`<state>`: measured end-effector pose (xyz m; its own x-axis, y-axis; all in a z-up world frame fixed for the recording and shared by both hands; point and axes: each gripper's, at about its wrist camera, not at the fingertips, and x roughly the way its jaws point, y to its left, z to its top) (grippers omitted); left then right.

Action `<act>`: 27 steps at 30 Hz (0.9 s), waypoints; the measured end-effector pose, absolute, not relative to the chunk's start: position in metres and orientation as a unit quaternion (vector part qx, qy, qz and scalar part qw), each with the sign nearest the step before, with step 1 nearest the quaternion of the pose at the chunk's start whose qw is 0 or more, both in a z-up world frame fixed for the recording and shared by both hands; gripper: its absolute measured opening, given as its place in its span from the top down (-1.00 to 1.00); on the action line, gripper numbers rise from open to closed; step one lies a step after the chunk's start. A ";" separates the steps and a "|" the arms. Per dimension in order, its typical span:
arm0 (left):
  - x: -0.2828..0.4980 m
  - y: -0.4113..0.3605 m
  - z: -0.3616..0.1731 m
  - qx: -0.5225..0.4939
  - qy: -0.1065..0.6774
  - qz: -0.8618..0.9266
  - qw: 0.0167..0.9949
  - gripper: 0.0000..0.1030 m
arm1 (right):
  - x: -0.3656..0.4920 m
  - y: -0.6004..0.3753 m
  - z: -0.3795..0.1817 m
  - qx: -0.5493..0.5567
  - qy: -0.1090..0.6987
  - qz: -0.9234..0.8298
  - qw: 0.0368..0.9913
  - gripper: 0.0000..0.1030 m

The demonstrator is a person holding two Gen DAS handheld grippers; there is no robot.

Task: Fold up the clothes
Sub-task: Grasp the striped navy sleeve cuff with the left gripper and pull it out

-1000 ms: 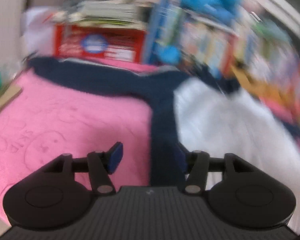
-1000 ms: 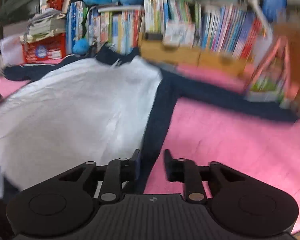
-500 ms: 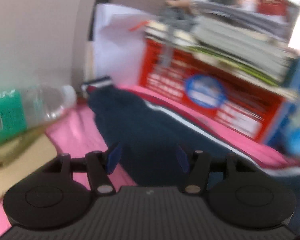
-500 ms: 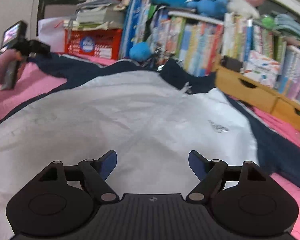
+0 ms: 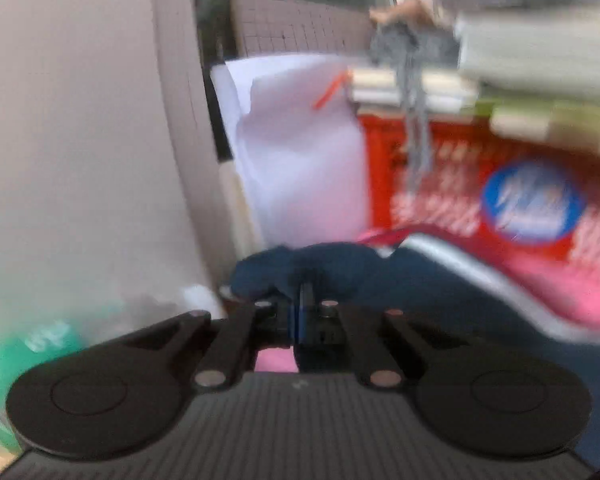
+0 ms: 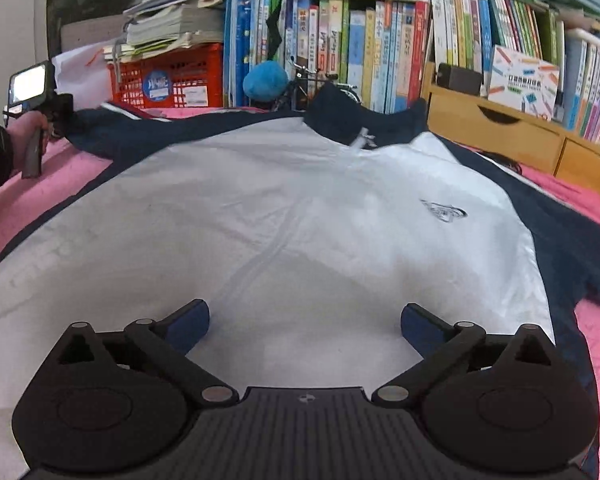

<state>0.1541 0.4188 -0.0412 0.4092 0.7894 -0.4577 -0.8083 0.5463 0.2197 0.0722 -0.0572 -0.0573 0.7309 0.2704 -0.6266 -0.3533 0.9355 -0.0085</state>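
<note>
Left wrist view (blurred). Left gripper (image 5: pixel 306 300): fingers pressed together, pinching the bunched navy end of the jacket sleeve (image 5: pixel 320 264). Sleeve runs from the grip off to the right, edged with a pale stripe, over the pink blanket (image 5: pixel 596 292). Behind it: white paper sheets (image 5: pixel 296 160) leaning by the wall; red crate (image 5: pixel 480 184) with a round blue label, a stack of books and papers (image 5: pixel 540 60) on top. Green-labelled item at the lower left, too blurred to identify.

Right wrist view. Right gripper (image 6: pixel 305 320): jaws opening, fingers wide apart, nothing between them; it hovers over the lower white front of the jacket (image 6: pixel 280 220). Jacket lies spread flat on the pink blanket, white body, navy sleeves and collar, small emblem (image 6: pixel 444 211) on the chest. The person's left hand (image 6: pixel 28 136) holds the other gripper at the blanket's far left edge, at the sleeve end. Beyond the far edge: bookshelf (image 6: pixel 380 40), wooden drawers (image 6: pixel 496 132), blue plush toy (image 6: pixel 265 80).
</note>
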 end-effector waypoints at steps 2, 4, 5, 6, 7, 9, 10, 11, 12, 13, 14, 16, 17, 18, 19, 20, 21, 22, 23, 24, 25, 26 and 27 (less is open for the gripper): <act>0.161 0.426 -0.046 -0.039 0.304 0.479 0.823 0.87 | 0.073 -0.058 -0.057 -0.060 0.328 0.171 0.927 -1.00; 0.157 0.423 -0.045 -0.050 0.305 0.481 0.821 0.81 | 0.075 -0.060 -0.058 -0.056 0.330 0.173 0.926 -1.00; 0.152 0.419 -0.042 -0.050 0.294 0.480 0.825 0.71 | 0.075 -0.061 -0.058 -0.054 0.331 0.174 0.926 -1.00; 0.146 0.413 -0.038 -0.048 0.281 0.477 0.831 0.60 | 0.076 -0.061 -0.059 -0.052 0.332 0.175 0.925 -1.00; 0.139 0.407 -0.033 -0.048 0.269 0.471 0.838 0.59 | 0.076 -0.062 -0.059 -0.050 0.333 0.176 0.925 -1.00; 0.126 0.387 -0.020 -0.041 0.245 0.446 0.860 0.59 | 0.076 -0.061 -0.059 -0.049 0.334 0.176 0.925 -1.00; 0.119 0.377 -0.013 -0.037 0.233 0.432 0.871 0.59 | 0.076 -0.061 -0.059 -0.049 0.334 0.176 0.925 -1.00; 0.115 0.362 -0.005 -0.024 0.218 0.411 0.885 0.59 | 0.076 -0.061 -0.059 -0.048 0.334 0.176 0.925 -1.00; 0.112 0.346 0.002 -0.009 0.204 0.382 0.901 0.58 | 0.076 -0.061 -0.059 -0.048 0.334 0.176 0.925 -1.00; 0.112 0.327 0.007 0.004 0.197 0.338 0.920 0.57 | 0.076 -0.061 -0.059 -0.048 0.334 0.176 0.925 -1.00; 0.113 0.307 0.012 0.015 0.191 0.288 0.938 0.55 | 0.076 -0.061 -0.059 -0.048 0.334 0.175 0.925 -1.00; 0.122 0.266 0.015 0.019 0.204 0.176 0.963 0.52 | 0.076 -0.061 -0.059 -0.048 0.334 0.175 0.925 -1.00; 0.130 0.246 0.013 0.009 0.221 0.121 0.968 0.52 | 0.076 -0.061 -0.060 -0.048 0.334 0.175 0.925 -1.00; 0.139 0.227 0.010 -0.004 0.241 0.066 0.968 0.52 | 0.076 -0.061 -0.060 -0.048 0.334 0.175 0.925 -1.00; 0.148 0.211 0.007 -0.016 0.260 0.018 0.965 0.52 | 0.076 -0.061 -0.060 -0.048 0.334 0.175 0.925 -1.00; 0.156 0.196 0.002 -0.019 0.277 -0.021 0.961 0.52 | 0.076 -0.061 -0.060 -0.048 0.334 0.175 0.925 -1.00; 0.164 0.182 -0.005 -0.020 0.292 -0.058 0.954 0.52 | 0.076 -0.061 -0.060 -0.048 0.334 0.175 0.925 -1.00; 0.173 0.172 -0.011 -0.012 0.307 -0.081 0.948 0.52 | 0.076 -0.061 -0.060 -0.048 0.334 0.176 0.925 -1.00; 0.184 0.168 -0.017 -0.008 0.318 -0.081 0.945 0.52 | 0.076 -0.061 -0.060 -0.047 0.334 0.176 0.925 -1.00; 0.196 0.166 -0.023 -0.005 0.328 -0.075 0.942 0.53 | 0.076 -0.061 -0.060 -0.047 0.334 0.176 0.925 -1.00; 0.208 0.164 -0.028 -0.002 0.339 -0.070 0.938 0.53 | 0.076 -0.061 -0.060 -0.047 0.334 0.176 0.925 -1.00; 0.220 0.163 -0.034 0.000 0.349 -0.064 0.935 0.59 | 0.076 -0.061 -0.060 -0.047 0.334 0.176 0.925 -1.00; 0.233 0.165 -0.036 0.005 0.352 -0.045 0.935 0.60 | 0.076 -0.061 -0.060 -0.047 0.334 0.176 0.925 -1.00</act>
